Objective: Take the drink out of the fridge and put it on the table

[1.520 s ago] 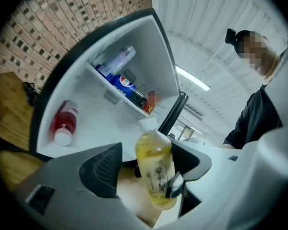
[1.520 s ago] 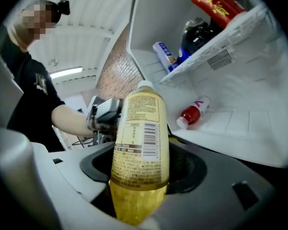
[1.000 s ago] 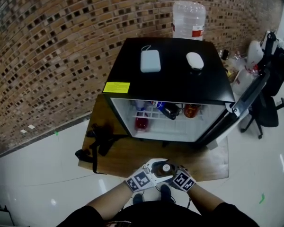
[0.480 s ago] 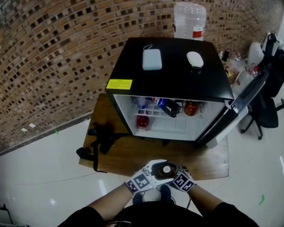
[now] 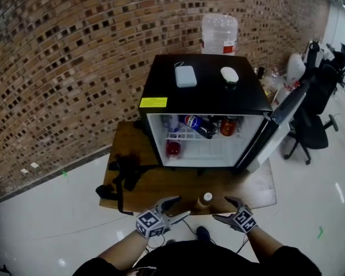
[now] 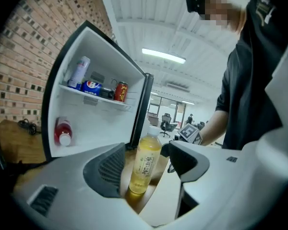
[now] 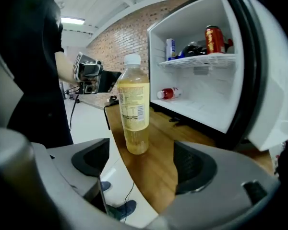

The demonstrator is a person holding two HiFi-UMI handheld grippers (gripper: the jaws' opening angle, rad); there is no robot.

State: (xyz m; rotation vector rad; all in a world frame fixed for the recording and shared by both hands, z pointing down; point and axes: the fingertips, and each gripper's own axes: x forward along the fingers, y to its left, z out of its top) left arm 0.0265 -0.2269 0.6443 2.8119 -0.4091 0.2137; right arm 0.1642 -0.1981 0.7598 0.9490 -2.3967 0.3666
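Since the bottle (image 5: 206, 200) stands upright on the table (image 5: 161, 184), in front of the open fridge (image 5: 161, 85) and at the table edge farthest from it, the task looks essentially done. Judged left: draw both tools clear, perhaps shut the door (image 5: 279, 115). Left gripper (image 5: 179, 208): jaws spread and closing slightly, bottle between them, pads not touching it. Right gripper (image 5: 226, 208): jaws spread and opening, nothing pinched, bottle ahead of them. Versus one second earlier: grippers were bunched together at the bottle; now they sit apart, one on either side.
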